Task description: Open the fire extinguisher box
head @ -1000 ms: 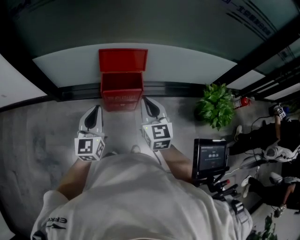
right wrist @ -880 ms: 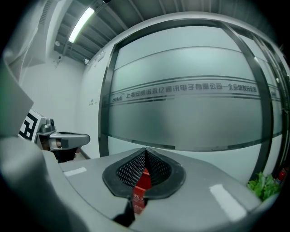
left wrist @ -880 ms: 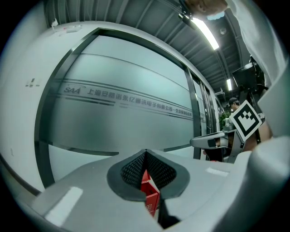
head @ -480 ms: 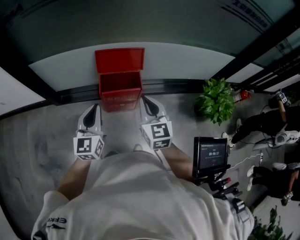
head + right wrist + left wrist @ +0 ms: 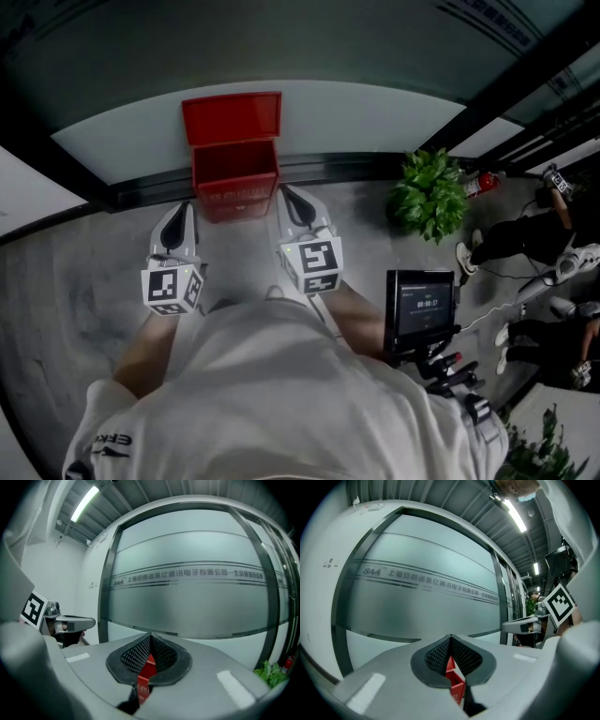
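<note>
Frosted glass wall (image 5: 281, 47) backs a grey floor (image 5: 84, 281). The fire extinguisher box (image 5: 234, 178) stands on the floor against the base of that wall, at centre left in the head view. It is red, and its lid (image 5: 232, 117) stands upright against the glass, so the body is open at the top. The left claw (image 5: 181, 211) is clenched and empty, near-left of the box and apart from it. The right claw (image 5: 287, 194) is likewise clenched on nothing at the box's near-right corner; contact cannot be determined. A potted plant (image 5: 428, 195) stands to the right, and a screen (image 5: 421, 305) is nearer.
</note>
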A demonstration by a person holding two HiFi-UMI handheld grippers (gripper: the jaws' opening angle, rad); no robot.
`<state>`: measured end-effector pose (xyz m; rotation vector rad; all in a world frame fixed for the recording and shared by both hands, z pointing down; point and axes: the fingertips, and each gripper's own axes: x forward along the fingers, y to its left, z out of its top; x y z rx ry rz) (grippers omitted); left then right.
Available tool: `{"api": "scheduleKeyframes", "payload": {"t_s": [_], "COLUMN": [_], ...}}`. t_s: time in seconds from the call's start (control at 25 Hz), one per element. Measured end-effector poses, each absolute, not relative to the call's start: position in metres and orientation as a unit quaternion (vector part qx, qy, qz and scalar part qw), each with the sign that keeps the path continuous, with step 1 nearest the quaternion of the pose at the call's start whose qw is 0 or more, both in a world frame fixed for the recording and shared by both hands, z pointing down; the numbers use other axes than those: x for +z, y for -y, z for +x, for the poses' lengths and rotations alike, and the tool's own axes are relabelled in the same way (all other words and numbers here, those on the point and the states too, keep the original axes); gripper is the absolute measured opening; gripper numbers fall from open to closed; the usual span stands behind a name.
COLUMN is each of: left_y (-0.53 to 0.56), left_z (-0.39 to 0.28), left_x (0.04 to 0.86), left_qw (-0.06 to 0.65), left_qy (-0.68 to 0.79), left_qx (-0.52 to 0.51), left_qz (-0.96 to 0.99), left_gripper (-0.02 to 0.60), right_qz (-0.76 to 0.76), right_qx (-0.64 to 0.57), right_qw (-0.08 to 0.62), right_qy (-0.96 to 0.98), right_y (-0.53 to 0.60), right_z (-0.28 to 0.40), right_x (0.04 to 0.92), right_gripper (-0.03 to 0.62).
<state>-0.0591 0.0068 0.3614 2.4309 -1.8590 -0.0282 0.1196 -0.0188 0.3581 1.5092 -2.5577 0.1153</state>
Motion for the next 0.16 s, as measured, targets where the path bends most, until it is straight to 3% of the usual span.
{"api": "scheduleKeyframes", "payload": {"t_s": [0.16], "left_y": [-0.0045], "left_z": [-0.0601], "left_x": [0.3615], "left_qw": [0.041], "left_qy": [0.614], "left_qx": [-0.013], "left_qz": [0.788], "left_gripper": [0.003], "right_qz": [0.506], "right_qx": [0.036], "right_qw": [0.084], "right_qy": [0.857], "right_y": [0.0198], "right_z": [0.1226], "right_x": [0.3597], "right_gripper": [0.012]}}
